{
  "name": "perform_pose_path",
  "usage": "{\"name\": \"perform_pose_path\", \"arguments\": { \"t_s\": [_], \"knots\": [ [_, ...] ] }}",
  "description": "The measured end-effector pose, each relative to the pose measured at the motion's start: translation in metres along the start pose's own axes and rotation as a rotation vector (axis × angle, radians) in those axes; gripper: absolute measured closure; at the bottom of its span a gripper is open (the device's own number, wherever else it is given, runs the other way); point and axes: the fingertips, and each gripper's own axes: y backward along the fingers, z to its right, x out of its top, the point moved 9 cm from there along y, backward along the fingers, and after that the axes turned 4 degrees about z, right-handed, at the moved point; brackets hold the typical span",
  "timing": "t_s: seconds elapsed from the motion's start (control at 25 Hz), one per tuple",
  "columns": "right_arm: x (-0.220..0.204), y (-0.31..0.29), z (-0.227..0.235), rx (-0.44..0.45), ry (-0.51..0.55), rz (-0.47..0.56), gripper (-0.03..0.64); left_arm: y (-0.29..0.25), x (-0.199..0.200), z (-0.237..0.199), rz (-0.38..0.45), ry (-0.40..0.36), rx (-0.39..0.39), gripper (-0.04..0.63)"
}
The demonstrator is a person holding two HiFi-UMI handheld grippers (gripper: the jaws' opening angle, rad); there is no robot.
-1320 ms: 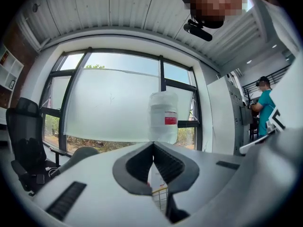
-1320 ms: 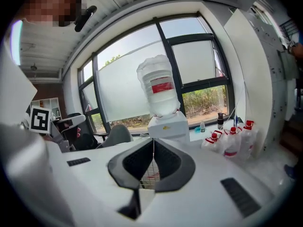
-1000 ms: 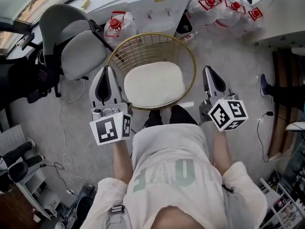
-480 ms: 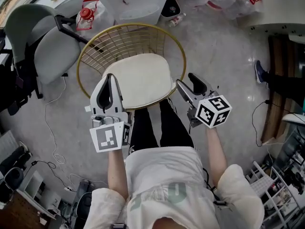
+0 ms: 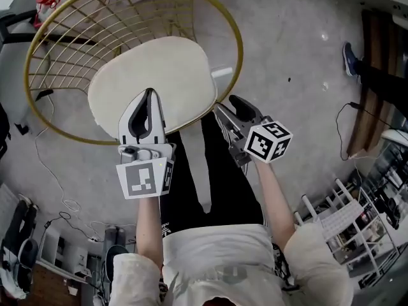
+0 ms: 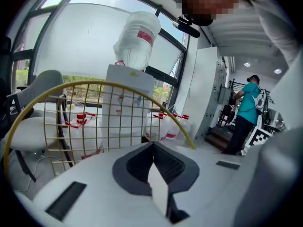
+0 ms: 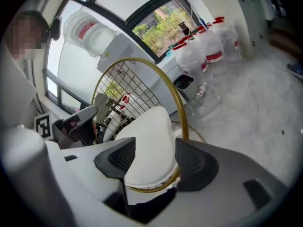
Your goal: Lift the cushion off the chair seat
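Grey floor (image 5: 299,56) spreads below me. My left gripper (image 5: 148,94) hovers empty, fingers together, over the near edge of the cushion (image 5: 166,69), which lies on the seat. My right gripper (image 7: 154,155) has its fingers wide apart; only its own view shows the cushion's edge and the gold chair rim (image 7: 177,108) between them, with water jugs (image 7: 208,48) beyond.

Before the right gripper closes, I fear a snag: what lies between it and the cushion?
Nothing: in the right gripper view the cushion shows unobstructed between the open jaws of the right gripper, the chair's gold rim just beneath its edge.
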Motion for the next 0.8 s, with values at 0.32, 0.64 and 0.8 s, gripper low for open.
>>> {"name": "perform_pose_path", "arguments": {
  "t_s": [0.32, 0.64, 0.8],
  "knots": [
    [-0.003, -0.065, -0.017, -0.194, 0.301, -0.058, 0.356, -0.008, -0.029, -0.007, -0.028, 0.002, -0.004, 0.583],
    [-0.011, -0.108, -0.027, -0.412, 0.397, -0.136, 0.354, 0.002, -0.042, -0.037, -0.053, 0.012, 0.028, 0.583],
    [-0.01, -0.114, -0.025, -0.479, 0.369, -0.12, 0.354, 0.004, -0.043, -0.034, -0.048, 0.006, 0.001, 0.582]
  ]
}}
